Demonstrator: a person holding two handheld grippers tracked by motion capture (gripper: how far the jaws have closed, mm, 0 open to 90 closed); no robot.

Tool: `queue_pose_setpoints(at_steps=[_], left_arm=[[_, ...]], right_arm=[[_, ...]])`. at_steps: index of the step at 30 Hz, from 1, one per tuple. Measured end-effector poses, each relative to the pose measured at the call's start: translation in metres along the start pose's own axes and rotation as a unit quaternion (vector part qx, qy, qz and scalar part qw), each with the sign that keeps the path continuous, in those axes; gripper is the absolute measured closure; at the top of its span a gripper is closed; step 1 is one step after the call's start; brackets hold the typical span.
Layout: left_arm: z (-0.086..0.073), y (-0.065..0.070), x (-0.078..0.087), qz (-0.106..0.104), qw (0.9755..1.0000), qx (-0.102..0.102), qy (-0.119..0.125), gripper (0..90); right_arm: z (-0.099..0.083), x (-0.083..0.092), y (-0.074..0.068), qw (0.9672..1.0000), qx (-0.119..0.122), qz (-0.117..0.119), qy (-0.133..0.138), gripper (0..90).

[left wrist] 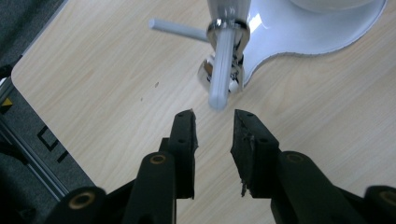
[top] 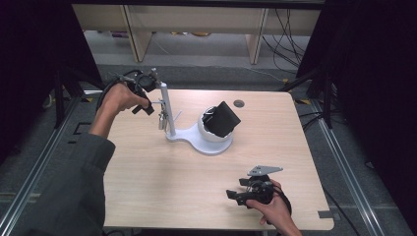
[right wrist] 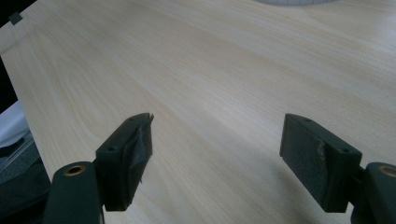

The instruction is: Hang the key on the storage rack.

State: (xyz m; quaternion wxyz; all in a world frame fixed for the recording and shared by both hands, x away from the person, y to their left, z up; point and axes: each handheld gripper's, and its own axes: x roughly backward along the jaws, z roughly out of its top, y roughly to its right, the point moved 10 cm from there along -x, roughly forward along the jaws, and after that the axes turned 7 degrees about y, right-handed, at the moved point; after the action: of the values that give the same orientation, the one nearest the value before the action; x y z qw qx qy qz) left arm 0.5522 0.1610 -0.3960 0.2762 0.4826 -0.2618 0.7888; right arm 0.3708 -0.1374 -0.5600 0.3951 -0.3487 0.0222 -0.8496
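White plastic stand point(top: 196, 135) sits mid-table with its side peg point(left wrist: 220, 70) just ahead of my left gripper point(left wrist: 214, 122), jaws parted and empty, right gripper point(right wrist: 215, 135) spread wide over bare table point(right wrist: 210, 70); nudging the post could topple it.

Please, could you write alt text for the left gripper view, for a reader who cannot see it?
The left gripper points down at a wooden table, its two black jaws slightly apart with nothing between them. Just beyond the jaw tips, a white peg sticks out from a white stand.
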Motion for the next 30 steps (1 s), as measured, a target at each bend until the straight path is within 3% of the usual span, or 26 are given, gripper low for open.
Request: queue_pose_setpoints(at_steps=[4, 9, 11, 12, 17, 19, 20, 21, 22, 23, 27, 30], left_arm=[[-0.006, 0.002, 0.004, -0.003, 1.0, -0.001, 0.005, 62.8], [-0.013, 0.007, 0.008, -0.009, 0.9998, 0.004, 0.018, 59.2], [-0.017, 0.013, 0.01, -0.025, 0.9994, 0.004, 0.024, 57.7], [-0.019, 0.014, 0.011, -0.026, 0.9992, 0.006, 0.028, 57.0], [-0.032, 0.02, 0.014, -0.029, 0.9989, 0.012, 0.035, 50.8], [-0.035, 0.022, 0.016, -0.028, 0.9984, 0.0, 0.049, 48.6], [-0.038, 0.025, 0.016, -0.033, 0.9983, -0.006, 0.049, 48.6], [-0.042, 0.033, 0.016, -0.041, 0.9979, 0.002, 0.049, 47.5], [-0.048, 0.04, 0.015, -0.046, 0.9976, -0.006, 0.05, 46.3], [-0.051, 0.043, 0.014, -0.051, 0.9973, -0.007, 0.053, 42.2], [-0.058, 0.053, 0.012, -0.061, 0.9961, -0.011, 0.063, 39.7], [-0.068, 0.065, 0.006, -0.07, 0.9949, -0.011, 0.071, 36.4]], right_arm=[[0.0, 0.001, 0.0, 0.9999, -0.012, -0.004, 0.0, 26.4], [0.001, 0.002, 0.002, 1.0, 0.0, -0.005, 0.005, 26.4], [0.002, 0.002, 0.002, 1.0, -0.002, -0.004, 0.005, 26.4], [0.001, 0.002, 0.0, 0.9999, -0.011, -0.004, 0.003, 26.4], [0.002, 0.001, 0.001, 1.0, 0.0, -0.005, 0.006, 26.4], [0.001, 0.001, 0.0, 0.9999, -0.011, -0.004, 0.004, 26.4], [0.0, 0.001, 0.001, 0.9999, -0.009, -0.007, 0.001, 26.4], [0.001, 0.0, 0.002, 1.0, -0.001, -0.005, 0.005, 26.4], [0.0, 0.0, 0.0, 1.0, -0.009, -0.005, 0.002, 26.4], [0.001, 0.0, 0.001, 0.9999, -0.003, -0.008, 0.005, 26.4], [0.0, 0.0, 0.0, 0.9999, -0.012, -0.003, 0.008, 26.4], [0.001, 0.001, 0.003, 1.0, 0.0, -0.007, 0.004, 26.4]])
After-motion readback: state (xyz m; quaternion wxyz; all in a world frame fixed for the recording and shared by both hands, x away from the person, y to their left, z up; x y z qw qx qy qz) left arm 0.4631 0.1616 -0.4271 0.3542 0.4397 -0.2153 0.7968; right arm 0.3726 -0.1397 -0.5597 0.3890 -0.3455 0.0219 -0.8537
